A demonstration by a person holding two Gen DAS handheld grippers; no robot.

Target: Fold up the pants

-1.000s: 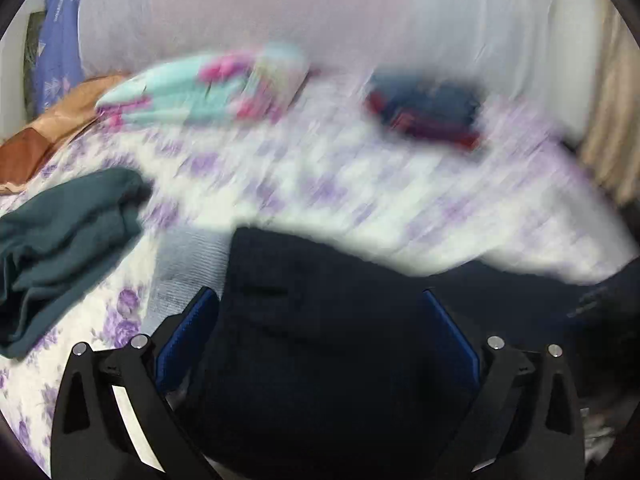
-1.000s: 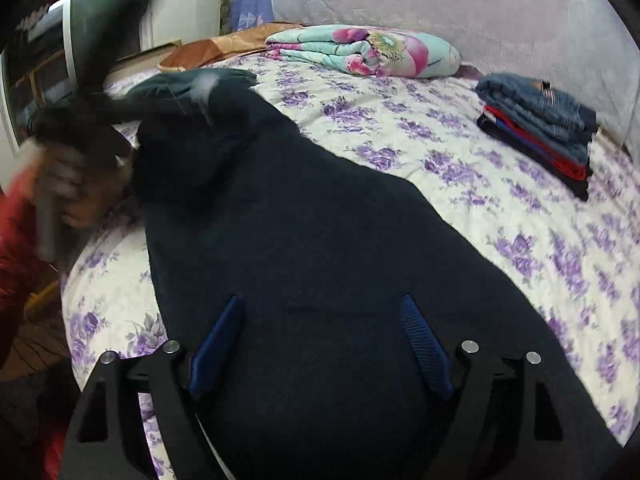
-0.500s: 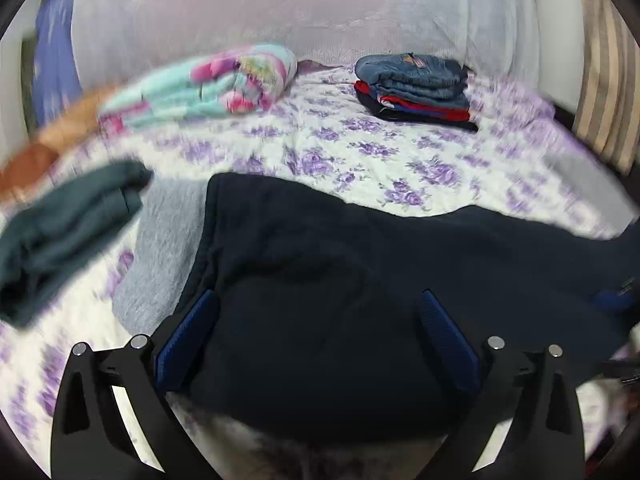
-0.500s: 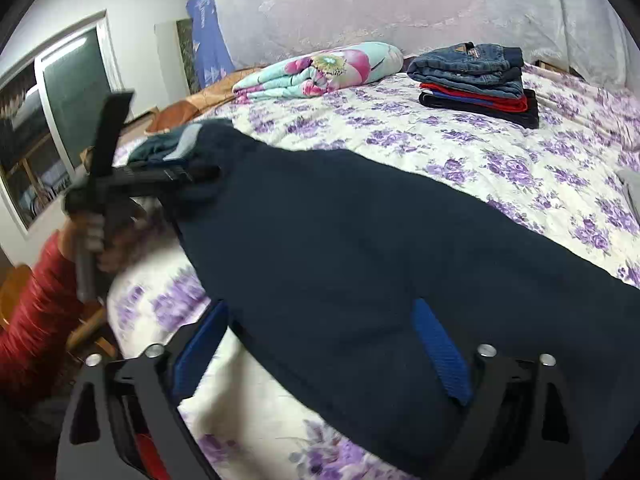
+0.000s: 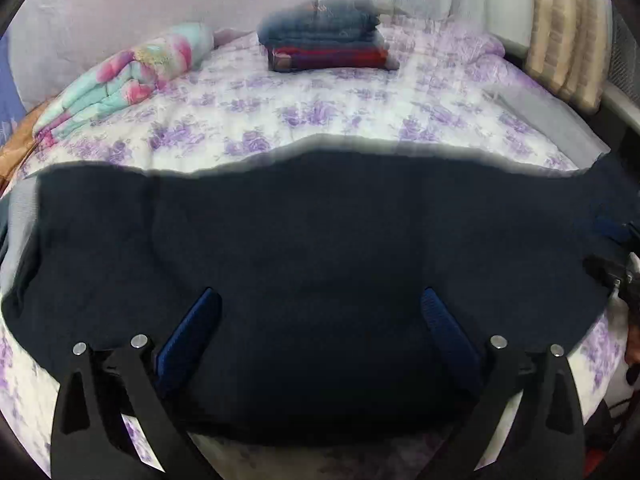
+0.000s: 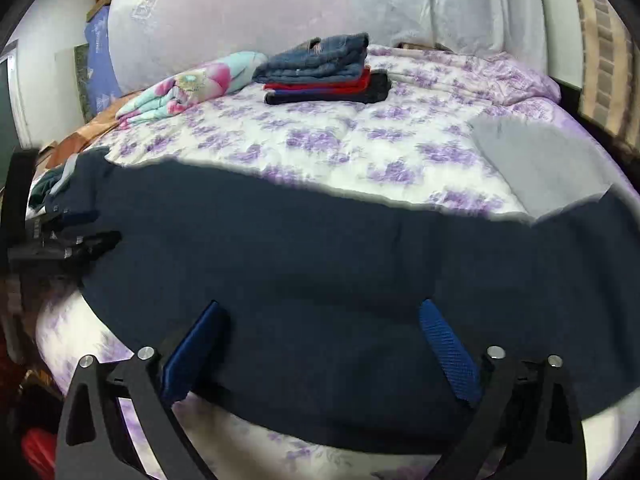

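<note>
Dark navy pants [image 5: 320, 240] lie stretched lengthwise along the near edge of the bed [image 5: 320, 112]. My left gripper [image 5: 318, 320] hovers over their middle, its blue pads [image 5: 192, 332] wide apart and not pressing the cloth. In the right wrist view the pants [image 6: 320, 260] fill the foreground. My right gripper [image 6: 322, 344] is over them with its jaws opening; the cloth lies between and under the pads [image 6: 448, 348], untouched. The right gripper's tip shows at the pants' right end [image 5: 612, 268], and the left gripper [image 6: 60, 240] at their left end.
A stack of folded jeans and red clothes [image 6: 320, 68] sits at the back of the bed, beside a rolled floral quilt [image 6: 188, 88]. A grey cloth [image 6: 536, 164] lies on the right and a dark green garment [image 6: 40, 192] at the left edge. A striped curtain [image 5: 568, 40] hangs at the right.
Both grippers have swung apart along the bed's edge and the pants now lie spread flat between them. The right jaws have widened. The green garment has left the left wrist view.
</note>
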